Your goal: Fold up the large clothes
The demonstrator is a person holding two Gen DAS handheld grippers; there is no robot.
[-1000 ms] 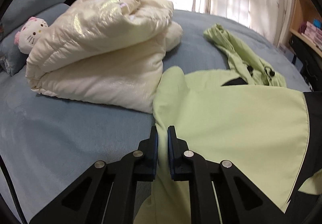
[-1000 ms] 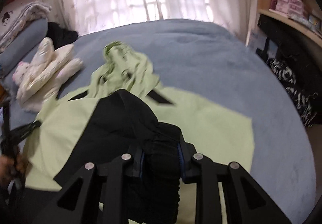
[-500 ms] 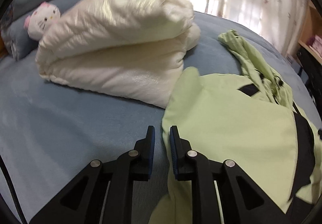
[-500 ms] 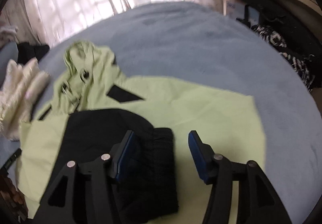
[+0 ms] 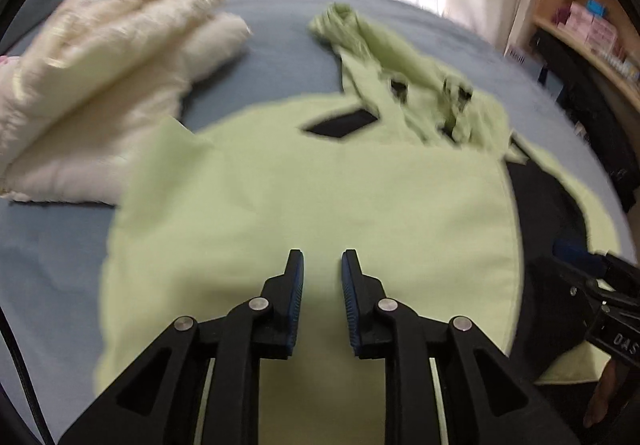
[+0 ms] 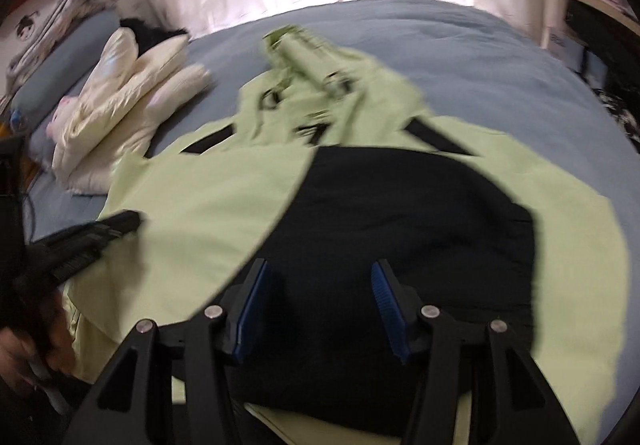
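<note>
A light green hooded jacket (image 5: pixel 304 189) with a black lining lies spread on the blue bed. Its left side is folded over the middle; the black lining (image 6: pixel 400 213) shows on the right part. The hood (image 5: pixel 360 33) lies at the far end. My left gripper (image 5: pixel 322 265) is open and empty, just above the green fabric. My right gripper (image 6: pixel 320 277) is open wide and empty over the black lining. The right gripper also shows at the right edge of the left wrist view (image 5: pixel 592 277). Both views are motion-blurred.
A folded cream puffer jacket (image 5: pixel 100 85) lies on the bed left of the green jacket. Pillows and a plush toy (image 6: pixel 60 117) lie at the far left. The blue bedspread (image 6: pixel 500 57) extends to the right. Shelves (image 5: pixel 592 25) stand at the far right.
My left gripper let go of the green fabric edge, opened and swung right over the jacket. My right gripper released the black sleeve, opened wide and pulled back.
</note>
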